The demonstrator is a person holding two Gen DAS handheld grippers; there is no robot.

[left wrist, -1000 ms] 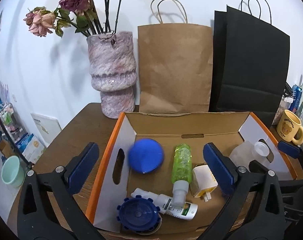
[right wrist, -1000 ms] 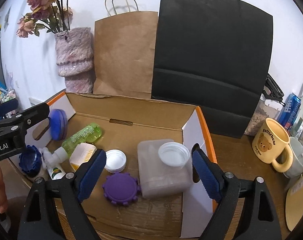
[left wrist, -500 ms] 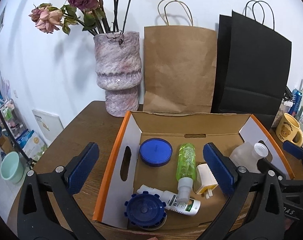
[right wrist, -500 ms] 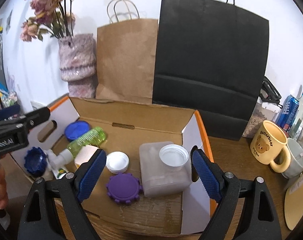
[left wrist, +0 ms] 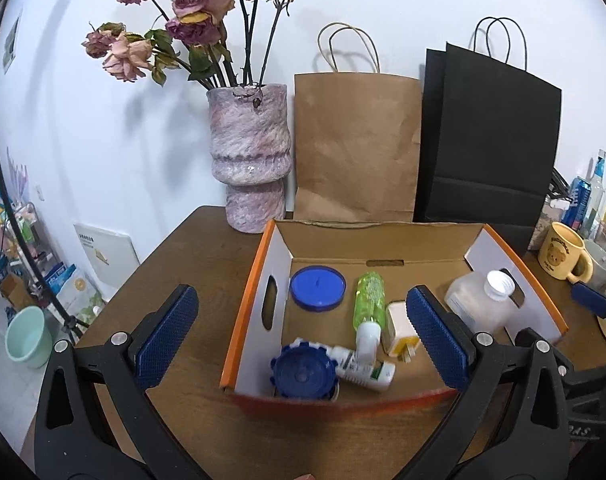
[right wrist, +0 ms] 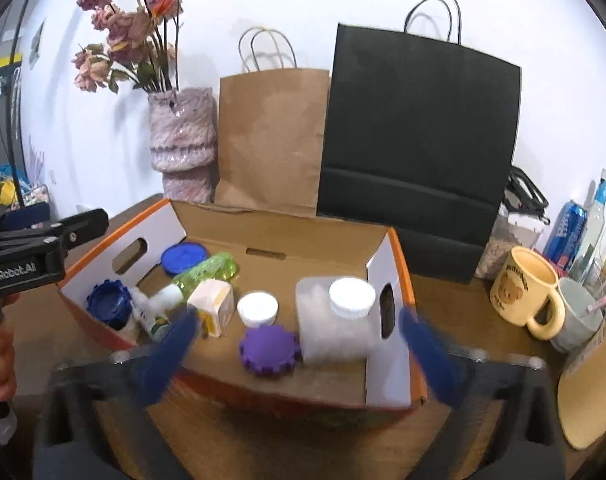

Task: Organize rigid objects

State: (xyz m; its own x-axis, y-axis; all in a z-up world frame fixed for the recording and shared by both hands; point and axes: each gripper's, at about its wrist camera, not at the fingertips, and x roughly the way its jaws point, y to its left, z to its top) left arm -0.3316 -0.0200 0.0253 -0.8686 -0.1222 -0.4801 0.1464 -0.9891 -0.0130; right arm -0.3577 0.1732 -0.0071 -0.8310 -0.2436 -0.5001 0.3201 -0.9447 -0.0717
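An open cardboard box [left wrist: 383,240] with orange edges sits on the wooden table; it also shows in the right wrist view [right wrist: 287,232]. Inside lie a blue lid [left wrist: 318,288], a green spray bottle [left wrist: 368,300], a white charger [left wrist: 399,328], a blue toothed cap [left wrist: 303,372], a white tube [left wrist: 363,368], a frosted jar [right wrist: 335,320], a small white cap [right wrist: 257,309] and a purple toothed cap [right wrist: 269,350]. My left gripper [left wrist: 299,340] is open and empty in front of the box. My right gripper [right wrist: 299,344] is open, empty and blurred.
A pink vase [left wrist: 249,160] with dried roses, a brown paper bag [left wrist: 355,148] and a black paper bag [left wrist: 491,140] stand behind the box. A yellow bear mug [right wrist: 523,292], a grey cup [right wrist: 583,316] and cans stand at the right.
Both grippers have drawn back and up from the box, still open. The blue lid has dropped from leaning on the left wall to lying flat on the box floor.
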